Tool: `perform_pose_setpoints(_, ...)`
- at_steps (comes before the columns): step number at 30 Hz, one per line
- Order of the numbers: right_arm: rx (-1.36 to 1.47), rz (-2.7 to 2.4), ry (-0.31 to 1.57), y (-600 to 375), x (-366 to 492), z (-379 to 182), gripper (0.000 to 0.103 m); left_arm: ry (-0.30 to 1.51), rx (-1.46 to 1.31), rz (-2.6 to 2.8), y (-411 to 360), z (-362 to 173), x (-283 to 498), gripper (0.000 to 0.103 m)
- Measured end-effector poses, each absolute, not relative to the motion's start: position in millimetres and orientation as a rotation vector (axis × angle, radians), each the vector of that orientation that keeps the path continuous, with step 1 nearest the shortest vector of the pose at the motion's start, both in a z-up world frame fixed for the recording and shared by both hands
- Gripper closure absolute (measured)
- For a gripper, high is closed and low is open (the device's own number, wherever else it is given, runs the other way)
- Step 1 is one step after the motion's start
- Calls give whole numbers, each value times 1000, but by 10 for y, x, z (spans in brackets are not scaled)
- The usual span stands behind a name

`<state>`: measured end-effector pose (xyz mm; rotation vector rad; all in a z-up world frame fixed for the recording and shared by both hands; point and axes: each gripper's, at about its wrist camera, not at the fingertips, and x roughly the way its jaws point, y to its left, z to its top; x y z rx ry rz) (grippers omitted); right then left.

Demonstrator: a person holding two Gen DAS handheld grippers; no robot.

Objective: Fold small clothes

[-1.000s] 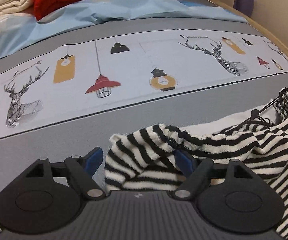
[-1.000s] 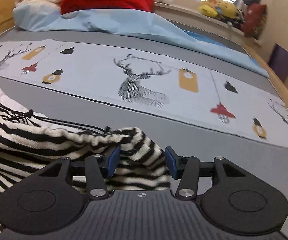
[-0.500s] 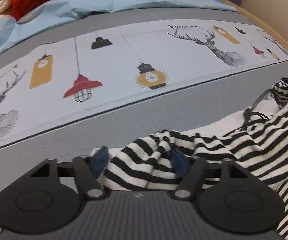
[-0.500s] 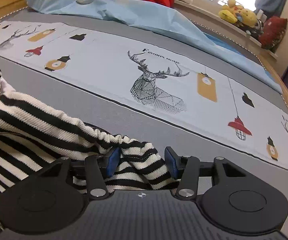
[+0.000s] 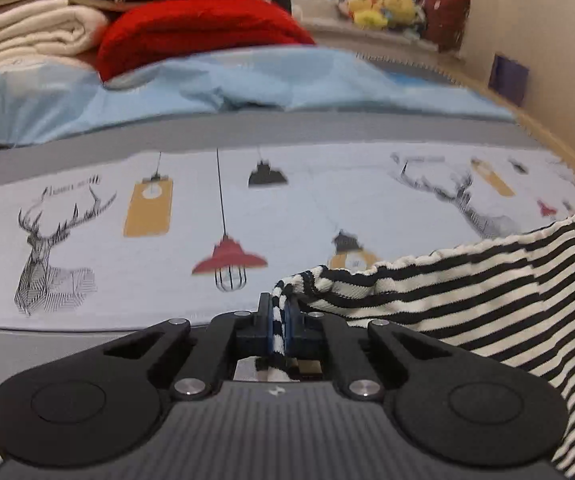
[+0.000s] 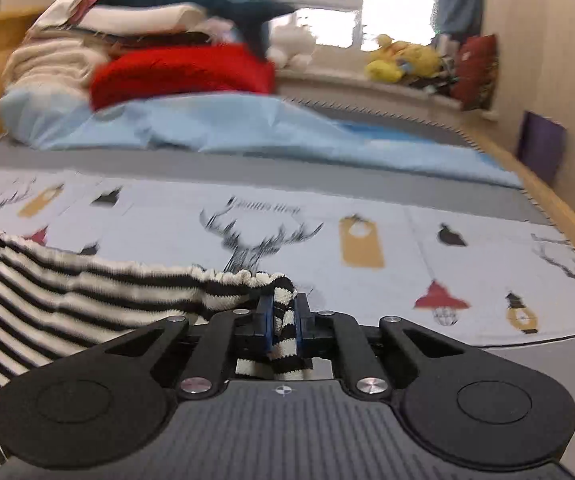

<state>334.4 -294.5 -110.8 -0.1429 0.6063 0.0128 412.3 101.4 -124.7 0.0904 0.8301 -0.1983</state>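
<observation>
Both jaws pinched on striped garment [image 5: 467, 280] corners, right gripper [image 6: 283, 316] closing

Left tongs [image 5: 278, 322] clamped; right tongs [image 6: 283, 320] closing, both angled downward.

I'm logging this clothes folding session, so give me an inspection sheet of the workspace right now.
Surface: bed cover, grey with a pale deer-and-lamp band.
Job's things: striped garment stretched between both tongs.
Clutter: light blue sheet, red blanket, cream blankets at the far end.
Grippers: left tongs shut on the garment's edge; right tongs closing, fabric pinched between them.
Cables: nothing seen.
Surroundings: window, yellow plush toys on the sill.
</observation>
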Motion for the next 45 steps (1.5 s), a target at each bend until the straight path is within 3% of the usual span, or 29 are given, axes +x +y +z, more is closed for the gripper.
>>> perform_pose_setpoints(4, -194, -25, 702, -2820, 3519, -1314, 94, 865, 135, -158, 934, -1324, 4180, 98)
perform_pose_setpoints(8, -185, -60, 677, -2729, 3612, -1300, 94, 839, 55, -128, 1043, -1300, 4194, 97)
perform_pose_setpoints(10, -176, -82, 671, -2722, 3659, -1313, 93, 915, 49, -107, 1037, -1425, 4245, 87)
perform_pose_setpoints(11, -177, -94, 698, -2720, 3702, -1372, 92, 1002, 63, -108, 1013, -1548, 4285, 73)
perform_pose_setpoints(12, -180, -106, 755, -2727, 3759, -1473, 89, 1100, 72, -134, 989, -1669, 4309, 67)
perform_pose_setpoints(13, -179, -115, 855, -2736, 3821, -1613, 87, 1155, 85, -151, 967, -1740, 4296, 68)
perform_pose_setpoints(15, -168, -103, 1027, -2752, 3870, -1847, 86, 1082, 127, -145, 940, -1614, 4219, 67)
perform_pose_setpoints(18, -165, -114, 985, -2758, 3771, -1736, 81, 1014, 56, -179, 1067, -1396, 4092, 60)
perform_pose_setpoints(22, 29, -106, 881, -2957, 3431, -1287, 68, 997, -16, -206, 1309, -1139, 3801, 60)
perform_pose_setpoints(28, 150, -95, 837, -3240, 2586, -899, 61, 996, -113, -252, 1581, -736, 3157, 60)
perform_pose_setpoints(35, 252, -63, 995, -3384, 1835, -1088, 61, 1135, -157, -225, 1756, -1022, 2660, 60)
perform_pose_setpoints(45, 246, -62, 1165, -3367, 1662, -1446, 58, 1311, -95, -199, 1767, -1382, 2657, 60)
